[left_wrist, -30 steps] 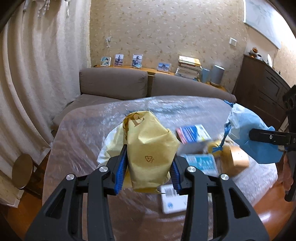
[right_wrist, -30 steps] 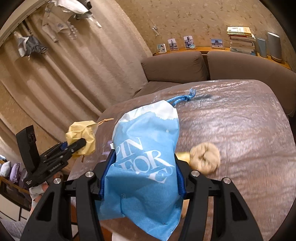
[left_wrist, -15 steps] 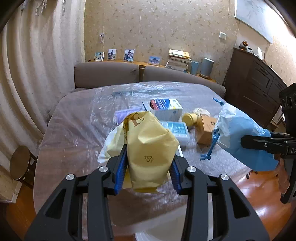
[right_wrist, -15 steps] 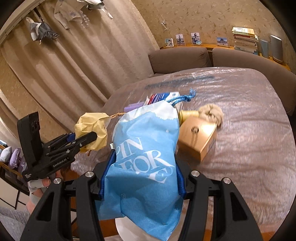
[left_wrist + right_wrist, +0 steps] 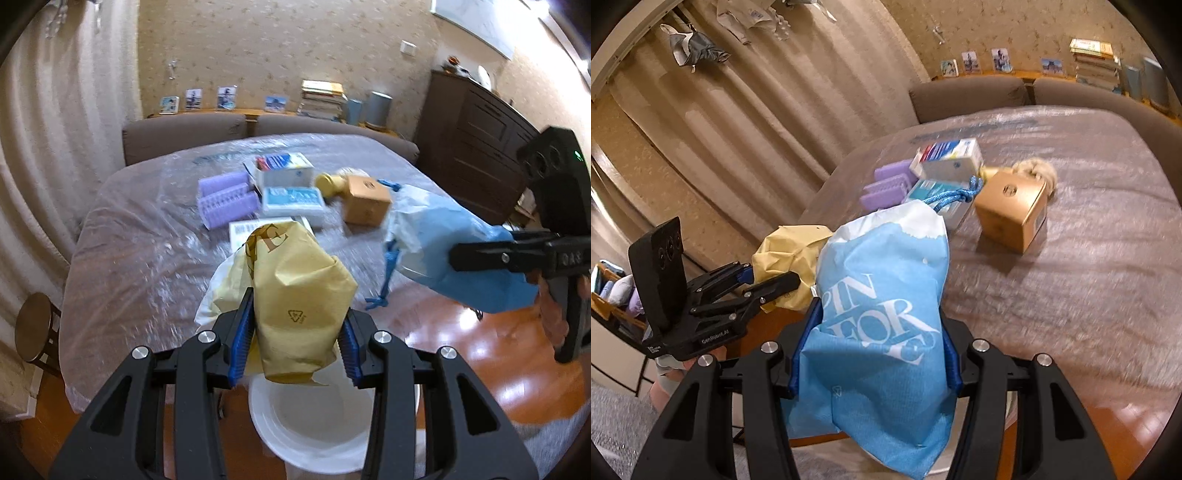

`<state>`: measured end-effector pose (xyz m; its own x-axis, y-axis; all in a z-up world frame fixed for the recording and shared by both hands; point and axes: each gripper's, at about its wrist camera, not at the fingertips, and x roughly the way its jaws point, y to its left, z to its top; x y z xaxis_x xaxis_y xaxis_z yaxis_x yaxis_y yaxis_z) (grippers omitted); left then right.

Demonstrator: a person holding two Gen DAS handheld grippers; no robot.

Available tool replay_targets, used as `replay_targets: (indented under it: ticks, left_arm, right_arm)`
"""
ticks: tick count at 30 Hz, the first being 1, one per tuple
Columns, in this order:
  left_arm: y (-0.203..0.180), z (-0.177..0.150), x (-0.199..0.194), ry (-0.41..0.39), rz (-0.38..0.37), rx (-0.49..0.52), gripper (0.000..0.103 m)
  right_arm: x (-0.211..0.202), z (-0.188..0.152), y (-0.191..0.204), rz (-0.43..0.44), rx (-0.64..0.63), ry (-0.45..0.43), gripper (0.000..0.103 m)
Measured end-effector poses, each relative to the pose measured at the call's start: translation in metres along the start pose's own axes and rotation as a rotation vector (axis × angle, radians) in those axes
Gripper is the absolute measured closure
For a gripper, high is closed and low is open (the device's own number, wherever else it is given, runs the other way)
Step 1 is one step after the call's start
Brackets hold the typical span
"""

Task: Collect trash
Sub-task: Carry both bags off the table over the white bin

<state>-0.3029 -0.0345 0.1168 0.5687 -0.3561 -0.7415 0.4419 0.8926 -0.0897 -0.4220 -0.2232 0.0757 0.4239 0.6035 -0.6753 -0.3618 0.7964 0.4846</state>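
The left gripper [image 5: 295,347] has its jaws clamped on a crumpled yellow paper bag [image 5: 299,291], which hangs directly above a white bin [image 5: 306,439] at the near edge of the surface [image 5: 122,258]. The right gripper [image 5: 877,350] has its jaws closed on a blue drawstring bag [image 5: 882,317] printed with white letters, its blue cord [image 5: 955,195] pointing toward the far side. That bag sits to the right of the paper bag, past the near right edge of the surface, over the wooden floor [image 5: 461,350]. Farther back on the plastic-covered surface lie a purple tray [image 5: 227,199], a white box [image 5: 282,171], a light blue packet [image 5: 293,199] and a tan carton [image 5: 367,199], grouped close together.
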Motion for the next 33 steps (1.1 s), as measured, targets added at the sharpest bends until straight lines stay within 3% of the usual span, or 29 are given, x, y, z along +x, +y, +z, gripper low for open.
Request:
replay_targets:
  ticks: [13, 33]
  left_arm:
    - [-0.020, -0.039, 0.007, 0.117, -0.118, 0.011, 0.061]
    - [-0.036, -0.078, 0.040, 0.211, -0.121, 0.019, 0.061]
  right_arm:
    - [0.015, -0.040, -0.004, 0.014, 0.060, 0.118, 0.049]
    - [0.049, -0.077, -0.022, -0.020, 0.102, 0.223, 0.049]
